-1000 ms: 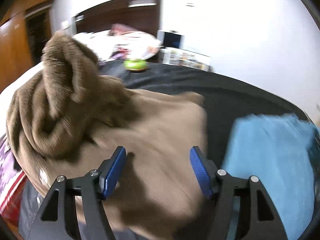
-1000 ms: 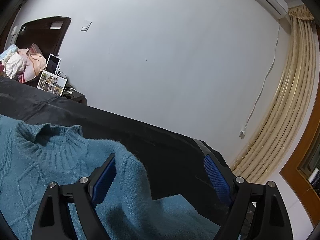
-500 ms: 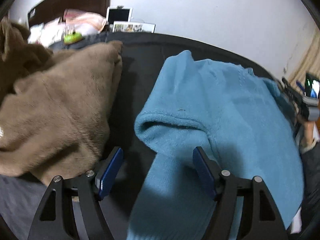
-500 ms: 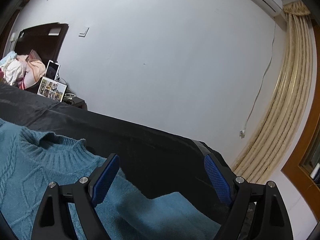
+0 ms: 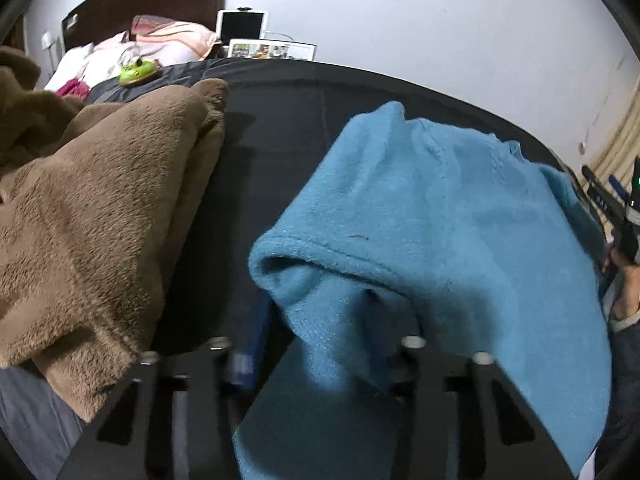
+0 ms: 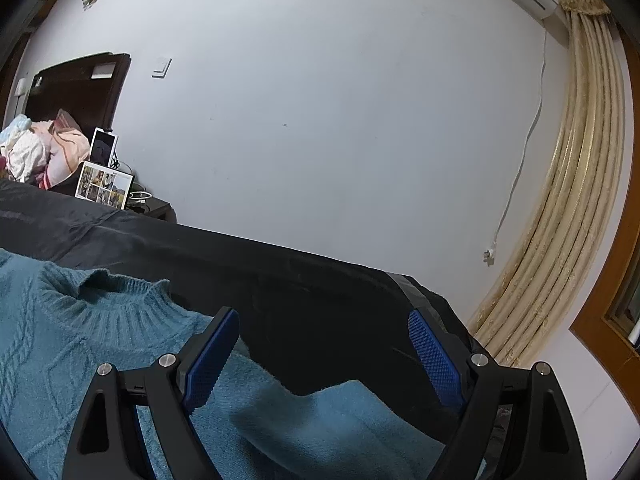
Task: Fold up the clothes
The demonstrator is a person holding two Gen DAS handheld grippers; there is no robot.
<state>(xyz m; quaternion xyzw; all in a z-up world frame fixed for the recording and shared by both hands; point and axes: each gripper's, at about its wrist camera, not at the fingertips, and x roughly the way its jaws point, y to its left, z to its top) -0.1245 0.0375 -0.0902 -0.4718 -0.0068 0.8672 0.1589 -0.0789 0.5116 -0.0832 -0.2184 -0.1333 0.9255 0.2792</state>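
Sweater in blue lies on the dark bedspread beside a brown blanket, its folded edge between the blurred left gripper fingers, grip unclear, while the right gripper gapes wide, empty, over its collar.

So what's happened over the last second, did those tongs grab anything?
The left tongs swung from the brown fleece over to the blue sweater and moved in on its folded edge, which now lies between the fingers; whether they grip it is too blurred to tell. The right tongs stayed open over the sweater near its collar, barely shifting.
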